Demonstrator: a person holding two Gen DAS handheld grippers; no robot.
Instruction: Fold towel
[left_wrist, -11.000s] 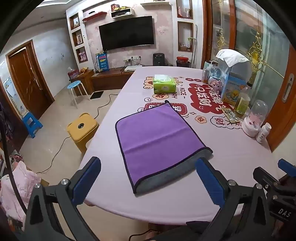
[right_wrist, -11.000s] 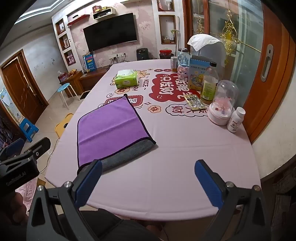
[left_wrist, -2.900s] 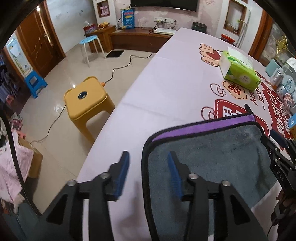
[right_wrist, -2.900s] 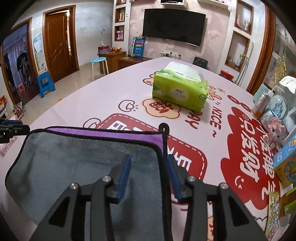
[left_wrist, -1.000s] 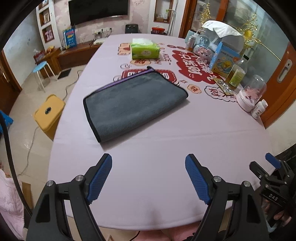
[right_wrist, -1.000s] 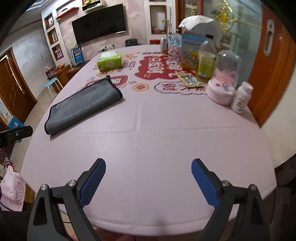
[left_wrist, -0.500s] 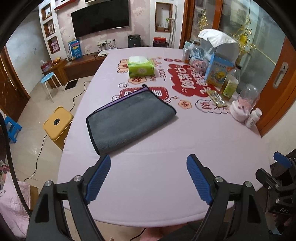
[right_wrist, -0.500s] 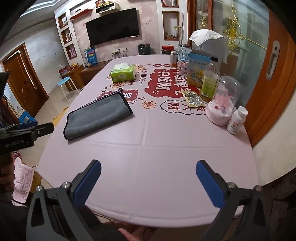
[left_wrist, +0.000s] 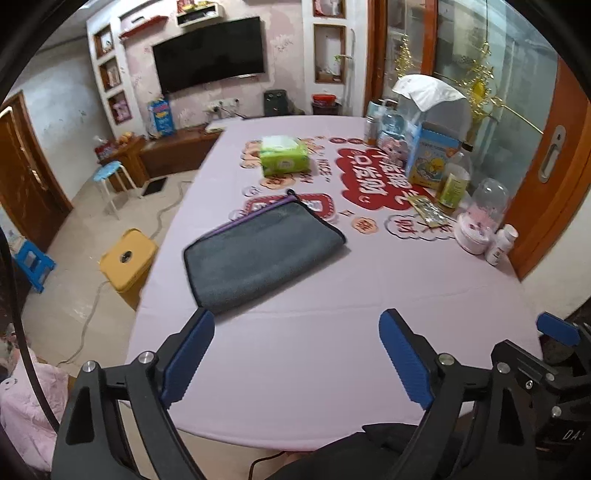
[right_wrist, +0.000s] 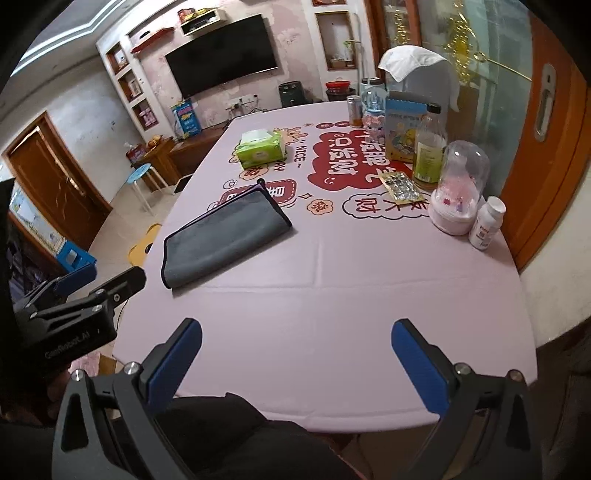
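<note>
The towel (left_wrist: 264, 251) lies folded in half on the pink table (left_wrist: 314, 354), grey side up, with a thin purple strip showing along its far edge. It also shows in the right wrist view (right_wrist: 225, 236). My left gripper (left_wrist: 297, 358) is open and empty, held above the table's near edge, well short of the towel. My right gripper (right_wrist: 297, 362) is open and empty too, over the near edge and to the right of the towel. The left gripper's body (right_wrist: 74, 306) shows at the left of the right wrist view.
A green tissue pack (left_wrist: 282, 155) sits beyond the towel. Bottles, a box, a glass dome (right_wrist: 458, 184) and a white pill bottle (right_wrist: 487, 221) crowd the table's right side. A yellow stool (left_wrist: 127, 258) stands on the floor at the left.
Both grippers have drawn back from the folded towel toward the table's near edge and stay open. The towel has not moved in the last second.
</note>
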